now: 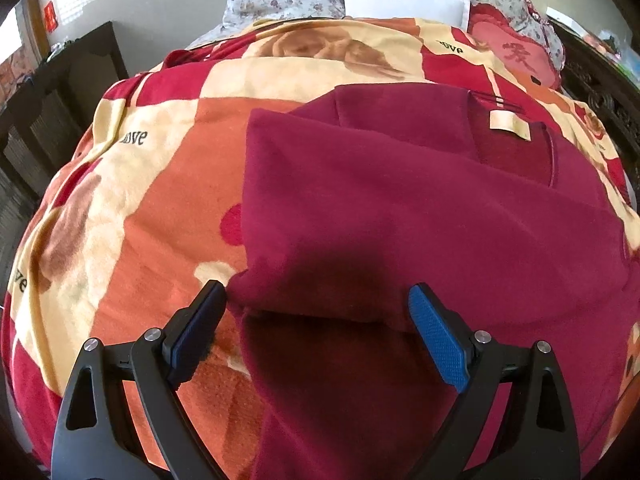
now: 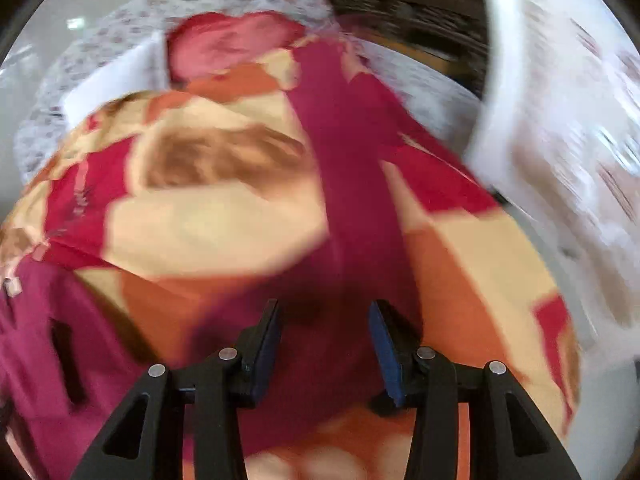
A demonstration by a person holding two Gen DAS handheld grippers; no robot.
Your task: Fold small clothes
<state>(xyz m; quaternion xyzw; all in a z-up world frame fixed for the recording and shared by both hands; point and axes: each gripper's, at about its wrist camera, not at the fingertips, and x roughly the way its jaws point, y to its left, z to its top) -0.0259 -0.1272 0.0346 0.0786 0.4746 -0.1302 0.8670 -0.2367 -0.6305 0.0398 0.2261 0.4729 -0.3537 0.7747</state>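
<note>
Left gripper (image 1: 316, 300) wide open over maroon garment (image 1: 400, 208), right gripper (image 2: 325, 316) parted astride its sleeve (image 2: 352, 200)

"love", seemingly, on blanket (image 1: 160, 184)

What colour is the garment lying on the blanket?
Dark maroon garment; clearest in the left wrist view.
</note>
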